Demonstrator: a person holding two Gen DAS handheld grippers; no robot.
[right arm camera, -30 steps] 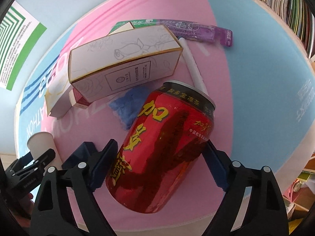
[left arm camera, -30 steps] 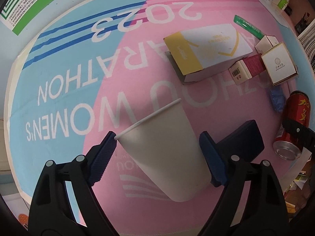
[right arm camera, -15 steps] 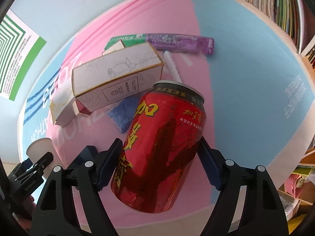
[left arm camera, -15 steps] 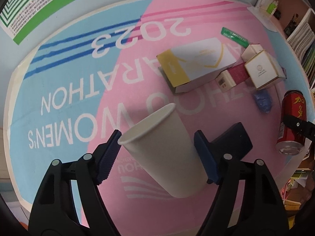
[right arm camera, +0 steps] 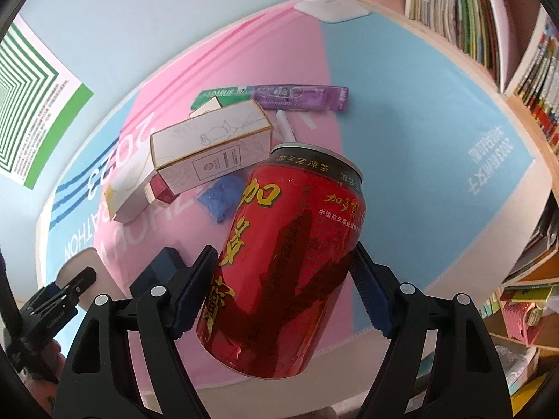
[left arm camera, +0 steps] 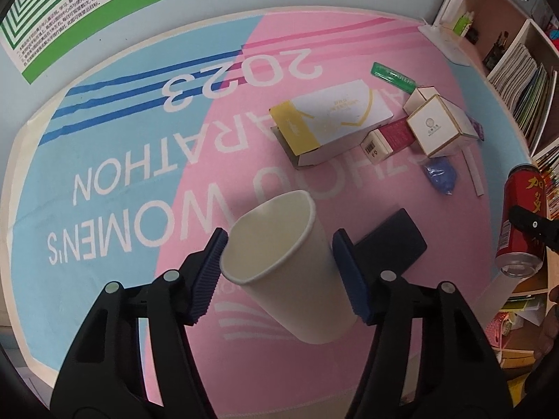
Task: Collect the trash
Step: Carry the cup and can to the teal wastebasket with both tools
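The left claw (left arm camera: 277, 272) had just been closing, squeezing the white paper cup (left arm camera: 284, 269); over-crushing risked slippage. The right claw (right arm camera: 284, 291) gripped the red drink can (right arm camera: 286, 265).

Both wrist views are bright and evenly lit, with soft, faint shadows beneath the boxes (left arm camera: 332, 122) on the mat (left arm camera: 139, 139). Fisheye distortion bows the mat's edge and darkens the corners. Glare streaks the red can (right arm camera: 286, 262). Focus is sharp; the bookshelf (right arm camera: 471, 17) is slightly smeared.
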